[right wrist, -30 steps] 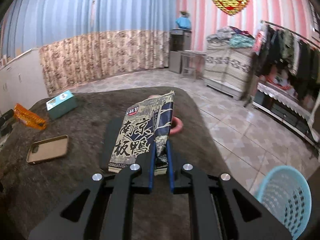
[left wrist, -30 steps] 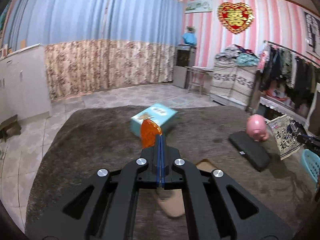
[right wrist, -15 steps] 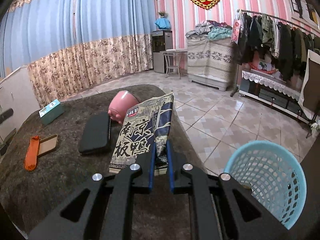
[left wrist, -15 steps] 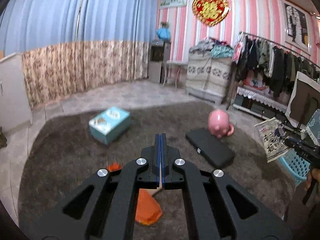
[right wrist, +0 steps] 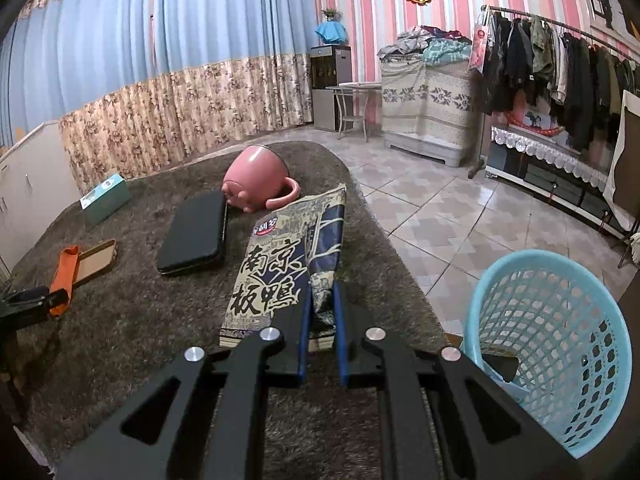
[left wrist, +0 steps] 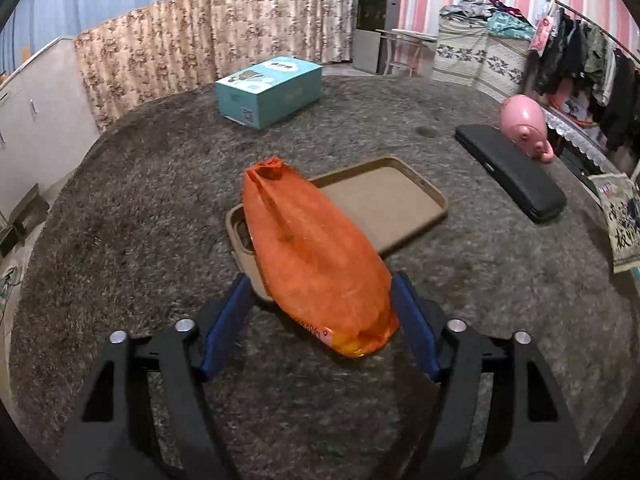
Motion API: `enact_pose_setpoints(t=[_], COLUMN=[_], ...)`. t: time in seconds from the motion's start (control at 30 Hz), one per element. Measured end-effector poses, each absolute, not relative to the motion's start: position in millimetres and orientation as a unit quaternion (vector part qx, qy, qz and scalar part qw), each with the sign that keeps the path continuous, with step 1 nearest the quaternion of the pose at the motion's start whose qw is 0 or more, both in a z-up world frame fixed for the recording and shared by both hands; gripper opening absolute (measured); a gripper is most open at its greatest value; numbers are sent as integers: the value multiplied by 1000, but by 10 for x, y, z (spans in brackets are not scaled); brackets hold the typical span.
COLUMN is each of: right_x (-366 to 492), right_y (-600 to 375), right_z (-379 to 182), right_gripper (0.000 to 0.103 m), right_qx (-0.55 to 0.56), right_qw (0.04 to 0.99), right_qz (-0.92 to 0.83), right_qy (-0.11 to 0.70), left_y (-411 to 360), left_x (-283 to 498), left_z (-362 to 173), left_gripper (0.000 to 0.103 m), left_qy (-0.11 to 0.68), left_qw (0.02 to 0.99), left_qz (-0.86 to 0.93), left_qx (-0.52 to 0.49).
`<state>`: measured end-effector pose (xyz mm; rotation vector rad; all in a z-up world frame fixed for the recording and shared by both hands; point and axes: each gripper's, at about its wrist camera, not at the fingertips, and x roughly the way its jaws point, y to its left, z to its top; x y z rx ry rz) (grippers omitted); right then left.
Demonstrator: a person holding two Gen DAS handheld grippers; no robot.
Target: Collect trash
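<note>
Basket (right wrist: 560,344): light plastic mesh on the floor, just beside the table edge, at the right gripper's side.
Packet (right wrist: 288,264): flat printed wrapper, light, crinkly; probably best held by its near edge.
Orange bag (left wrist: 316,256): soft, slippery film, lying across the tray (left wrist: 400,196); pinch mid-body.
Right gripper (right wrist: 320,340): level, fingers clamped on the packet's near edge.
Left gripper (left wrist: 320,320): low over the table, fingers wide apart either side of the bag.

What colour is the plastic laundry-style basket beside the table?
Light blue perforated plastic basket, clearest in the right wrist view.
</note>
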<state>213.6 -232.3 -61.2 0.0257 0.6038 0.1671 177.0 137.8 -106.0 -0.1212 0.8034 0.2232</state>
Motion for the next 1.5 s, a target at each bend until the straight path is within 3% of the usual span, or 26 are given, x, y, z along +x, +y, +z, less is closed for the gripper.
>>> enact_pose_setpoints(t=[0.23, 0.33, 0.83, 1.2, 1.5], right_x=[2086, 2058, 1898, 1566, 1315], right_y=[-2353, -2377, -2821, -3858, -4603], right_z=[-606, -579, -378, -165, -293], right_gripper=[11, 11, 11, 11, 11], right_qx=[17, 18, 39, 45, 49], right_qw=[952, 953, 965, 970, 957], right_qz=[84, 84, 47, -61, -149], right_qy=[294, 290, 257, 232, 245], left_y=[1494, 1469, 712, -995, -2338], left_x=[1653, 1640, 1721, 2039, 2160], left_z=[-1032, -947, -187, 49, -248], left_gripper=[15, 2, 0, 0, 0], left_qy=[377, 369, 279, 228, 235], left_qw=[918, 922, 960, 961, 933], left_qz=[98, 91, 12, -155, -267], left_qx=[-78, -71, -28, 17, 56])
